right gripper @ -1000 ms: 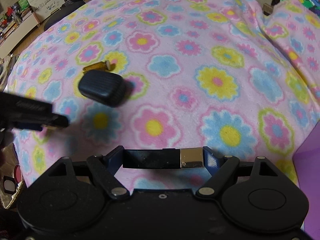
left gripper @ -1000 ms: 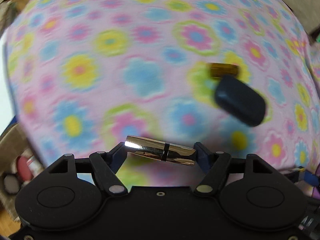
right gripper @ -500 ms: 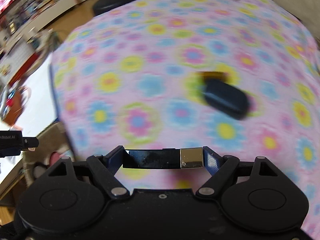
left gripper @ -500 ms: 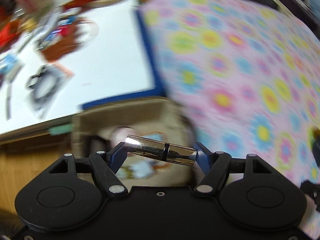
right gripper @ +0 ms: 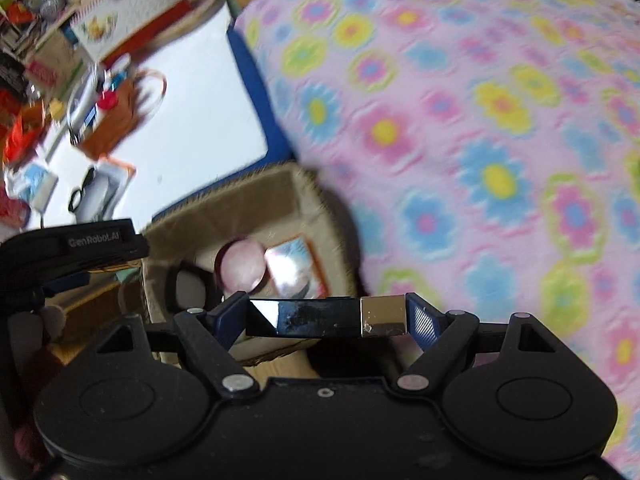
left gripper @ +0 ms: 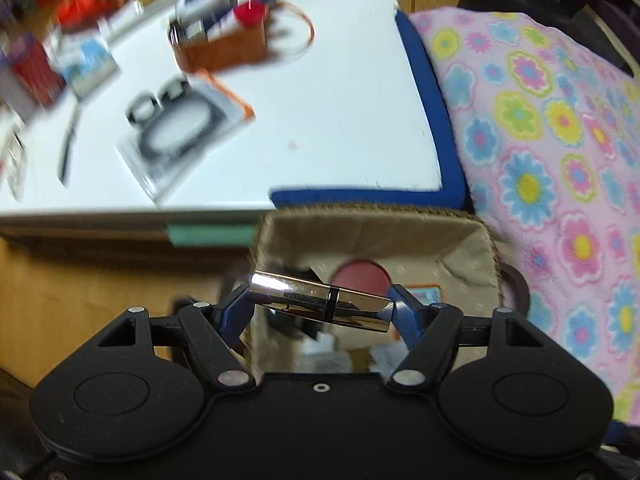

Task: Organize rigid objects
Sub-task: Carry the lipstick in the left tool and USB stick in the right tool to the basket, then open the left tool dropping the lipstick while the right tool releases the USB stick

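Both grippers are swinging away from the flowered blanket [left gripper: 560,128], where they were pointing a second ago, and are now arriving over the fabric-lined bin [left gripper: 476,240] standing beside the bed. On the left, the left gripper [left gripper: 322,306] is hovering right above the bin's opening, its jaws clenched end to end on a silver lipstick tube [left gripper: 320,300], with a pink round lid [left gripper: 362,276] lying inside below it. To the right, the right gripper [right gripper: 326,316] is approaching the bin's near right corner, its jaws grasping a black-and-gold lipstick tube [right gripper: 324,316]. Judging from this, the carrying is nearly finished and dropping both tubes into the bin comes next.
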Demonstrator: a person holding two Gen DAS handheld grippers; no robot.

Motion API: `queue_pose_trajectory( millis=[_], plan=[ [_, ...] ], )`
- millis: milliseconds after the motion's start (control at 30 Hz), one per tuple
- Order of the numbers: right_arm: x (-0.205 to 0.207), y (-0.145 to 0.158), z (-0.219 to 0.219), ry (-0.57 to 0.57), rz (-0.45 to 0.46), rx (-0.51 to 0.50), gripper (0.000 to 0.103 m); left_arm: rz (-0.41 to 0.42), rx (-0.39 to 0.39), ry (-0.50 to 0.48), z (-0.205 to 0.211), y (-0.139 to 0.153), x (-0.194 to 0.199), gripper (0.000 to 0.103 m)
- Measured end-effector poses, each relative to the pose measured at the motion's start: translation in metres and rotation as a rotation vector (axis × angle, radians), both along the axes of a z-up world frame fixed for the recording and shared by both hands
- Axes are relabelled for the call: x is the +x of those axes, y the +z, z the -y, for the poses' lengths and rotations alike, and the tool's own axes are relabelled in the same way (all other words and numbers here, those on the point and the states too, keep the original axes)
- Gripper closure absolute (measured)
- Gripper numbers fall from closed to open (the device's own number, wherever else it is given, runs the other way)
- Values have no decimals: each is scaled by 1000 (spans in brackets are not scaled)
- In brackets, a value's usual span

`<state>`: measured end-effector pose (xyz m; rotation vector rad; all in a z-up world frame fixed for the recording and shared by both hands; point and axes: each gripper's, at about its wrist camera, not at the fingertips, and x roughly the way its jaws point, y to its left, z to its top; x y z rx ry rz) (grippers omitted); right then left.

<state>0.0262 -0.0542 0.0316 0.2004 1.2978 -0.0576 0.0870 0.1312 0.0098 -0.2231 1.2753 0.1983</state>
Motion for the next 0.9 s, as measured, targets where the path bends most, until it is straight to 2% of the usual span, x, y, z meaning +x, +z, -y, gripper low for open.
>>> queue_pose_trajectory(
  millis=[100,233,400,467,500,633,767,900],
  plan=[
    [5,-24,-12,-12,-51,4,20,-46,-8,31,-9,-12,-1,35],
    [12,-43,-19,-25,-92,11,20,-62,-21,25,-9,-17,-1,35],
    [23,-48,-27,-23,-100,-15,20,-107,-39,21,-2,-28,1,34],
    [29,-51,-30,-15,-105,-19,19,-125,-33,7,1,-30,3,23],
    [32,-53,-30,-13,-109,-18,20,-130,-23,2,1,-30,4,21],
    [37,-57,-33,-9,-118,-4,20,-118,10,33,-4,-28,3,21],
    [41,-61,-36,-2,-124,2,20,-133,-29,50,-10,-31,4,21],
    [42,-63,-35,-8,-132,5,20,-134,-33,35,-6,-31,4,21]
  ],
)
